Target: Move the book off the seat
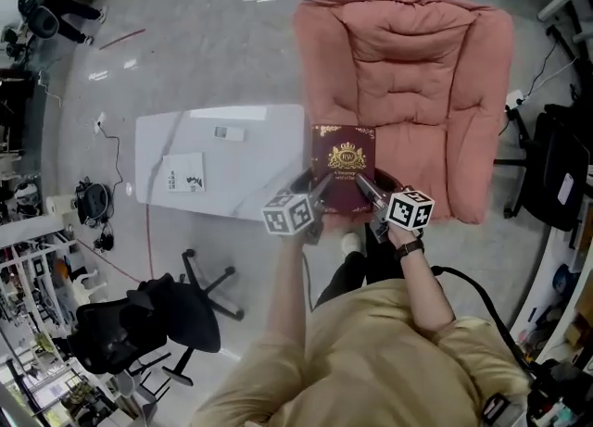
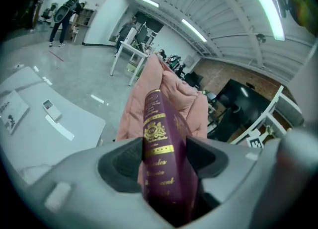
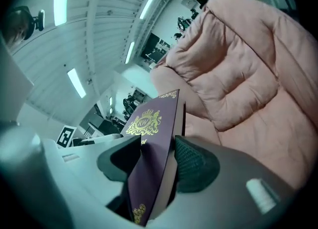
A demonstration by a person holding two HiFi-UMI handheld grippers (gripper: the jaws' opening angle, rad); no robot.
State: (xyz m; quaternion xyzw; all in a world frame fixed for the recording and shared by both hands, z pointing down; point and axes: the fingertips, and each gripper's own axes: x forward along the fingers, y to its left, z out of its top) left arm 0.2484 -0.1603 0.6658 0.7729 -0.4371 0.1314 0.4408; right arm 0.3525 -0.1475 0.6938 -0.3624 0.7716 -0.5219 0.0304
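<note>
Head view: holding book (image 1: 343, 170) over armchair (image 1: 417, 55) seat's 7 o'clock corner, with left gripper (image 1: 321, 192) at book's 7 o'clock, right gripper (image 1: 363, 184) at 5. Left gripper view: clamped shut on book's (image 2: 160, 143) spine. Right gripper view: clamped across book's (image 3: 149, 158) covers.

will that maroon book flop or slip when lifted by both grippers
Probably stiff: the book looks like a thick hardcover, flat between the left gripper and right gripper. Likely hefty for its size, given its thickness. The smooth cover might slip a little, though both grippers clamp it.
</note>
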